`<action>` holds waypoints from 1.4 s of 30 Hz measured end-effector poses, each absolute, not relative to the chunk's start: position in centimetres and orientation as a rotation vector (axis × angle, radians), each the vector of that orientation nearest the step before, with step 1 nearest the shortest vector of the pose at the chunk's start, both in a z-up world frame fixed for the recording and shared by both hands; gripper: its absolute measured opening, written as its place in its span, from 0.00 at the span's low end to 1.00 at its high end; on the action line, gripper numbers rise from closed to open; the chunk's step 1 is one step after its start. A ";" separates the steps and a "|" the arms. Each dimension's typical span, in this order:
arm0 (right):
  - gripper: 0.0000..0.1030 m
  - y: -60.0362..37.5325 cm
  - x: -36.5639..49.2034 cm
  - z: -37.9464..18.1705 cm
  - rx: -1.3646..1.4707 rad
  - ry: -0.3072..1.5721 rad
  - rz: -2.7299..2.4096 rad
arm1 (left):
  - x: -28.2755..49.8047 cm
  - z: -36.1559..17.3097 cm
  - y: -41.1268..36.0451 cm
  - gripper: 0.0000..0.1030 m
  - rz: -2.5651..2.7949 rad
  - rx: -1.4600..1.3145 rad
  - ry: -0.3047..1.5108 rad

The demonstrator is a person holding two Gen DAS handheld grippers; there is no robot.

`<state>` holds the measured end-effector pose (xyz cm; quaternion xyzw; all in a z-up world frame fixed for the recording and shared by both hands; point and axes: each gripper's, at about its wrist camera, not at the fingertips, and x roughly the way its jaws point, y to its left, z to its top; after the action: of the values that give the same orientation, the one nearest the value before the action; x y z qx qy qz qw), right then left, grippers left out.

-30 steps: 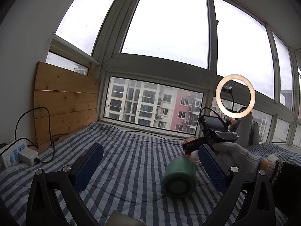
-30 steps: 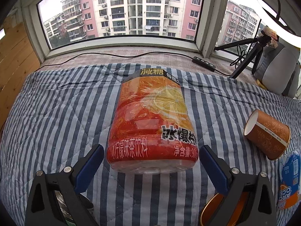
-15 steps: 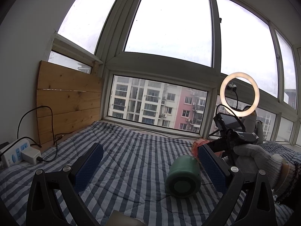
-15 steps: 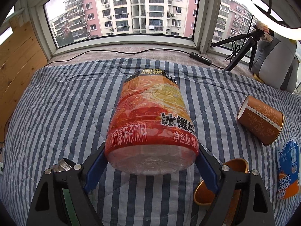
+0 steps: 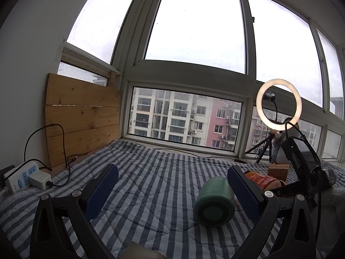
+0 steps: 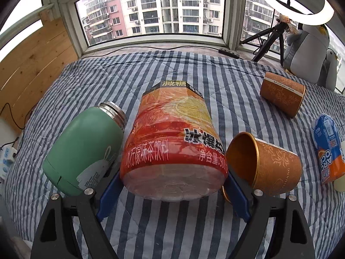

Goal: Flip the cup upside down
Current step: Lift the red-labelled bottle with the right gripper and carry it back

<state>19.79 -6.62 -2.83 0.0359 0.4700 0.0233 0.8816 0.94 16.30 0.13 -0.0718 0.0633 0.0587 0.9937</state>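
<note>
My right gripper is shut on a large orange-red drink bottle cut into a cup; its base faces the camera, lifted above the striped blanket. A green flask lies on its side to the left of it, also in the left wrist view. A brown paper cup lies on its side just right of the held cup. A second brown paper cup lies further back right. My left gripper is open and empty, low over the blanket, with the green flask near its right finger.
A blue-orange snack pack lies at the right edge. A ring light on a tripod, a plush penguin and the window sill stand behind. A power strip with cables lies at the left by the wooden board.
My right gripper closed on the orange-red cup and raised it, pulling back so the green flask and near paper cup came into view. My left gripper shifted slightly.
</note>
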 end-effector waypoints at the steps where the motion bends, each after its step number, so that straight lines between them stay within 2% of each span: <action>1: 0.82 -6.5 19.3 -3.0 0.075 0.982 0.060 | 1.0 0.1 16.2 0.99 0.117 -0.139 0.127; 17: 0.82 -9.5 10.5 -4.3 0.109 0.925 0.054 | 1.0 -0.2 11.2 0.99 0.031 0.003 0.189; 34: 0.83 -10.3 5.0 -4.1 0.148 0.863 0.187 | -0.4 -0.4 5.3 0.99 -0.059 0.102 0.259; 42: 0.83 -13.0 1.7 -2.8 0.147 0.727 0.223 | -0.4 -1.0 1.9 0.99 -0.112 0.174 0.291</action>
<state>1.73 -12.96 -2.84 0.0716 0.3546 0.1086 0.9259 -0.41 1.88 -1.00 0.0863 0.1448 -0.0555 0.9841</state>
